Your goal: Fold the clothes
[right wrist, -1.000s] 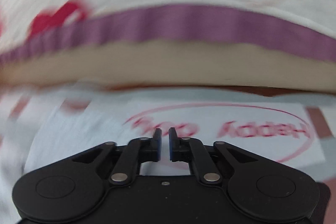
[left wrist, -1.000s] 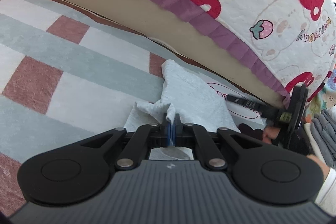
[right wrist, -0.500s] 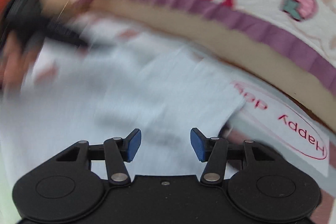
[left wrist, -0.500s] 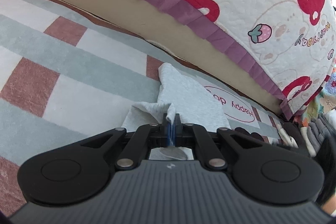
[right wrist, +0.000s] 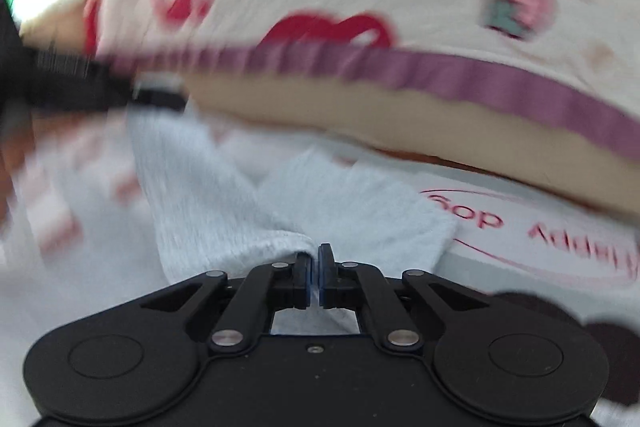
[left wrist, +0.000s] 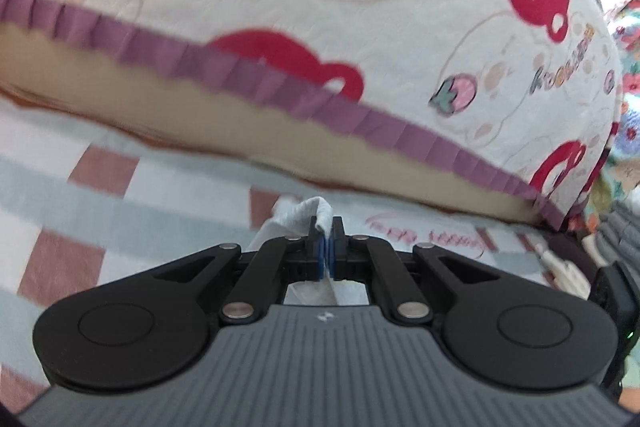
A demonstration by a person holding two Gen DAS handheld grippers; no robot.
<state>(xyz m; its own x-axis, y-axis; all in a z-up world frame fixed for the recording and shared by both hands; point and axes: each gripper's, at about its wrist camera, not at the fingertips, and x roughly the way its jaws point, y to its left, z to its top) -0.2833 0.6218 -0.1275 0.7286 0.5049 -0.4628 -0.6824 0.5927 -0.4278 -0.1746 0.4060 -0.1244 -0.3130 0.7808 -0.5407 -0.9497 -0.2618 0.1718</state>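
Two big surfaces frame the scene: a bed with a cartoon quilt (left wrist: 400, 39) edged by a purple frill (left wrist: 280, 87), and below it a checked rug (left wrist: 80, 211) on the floor. Rug serves as the folding surface; a mat printed with red script (right wrist: 560, 227) lies on it close to the bed.

Pale grey garment (right wrist: 224, 195) lies on the rug, partly raised, one flap folded over toward the mat. Probably a small top or towel; blur prevents telling which.

Left gripper (left wrist: 327, 247): jaws clamped on a bunched corner of the cloth, which pokes up above the pads. Corner is lifted off the rug, likely so the edge can be carried across for a fold.

Right gripper (right wrist: 314, 267): jaws nearly together, a thin slit between the pads, pinching the near hem of the garment. Holding two points of the edge would keep it taut and straight.

Fold judged under way, not finished.
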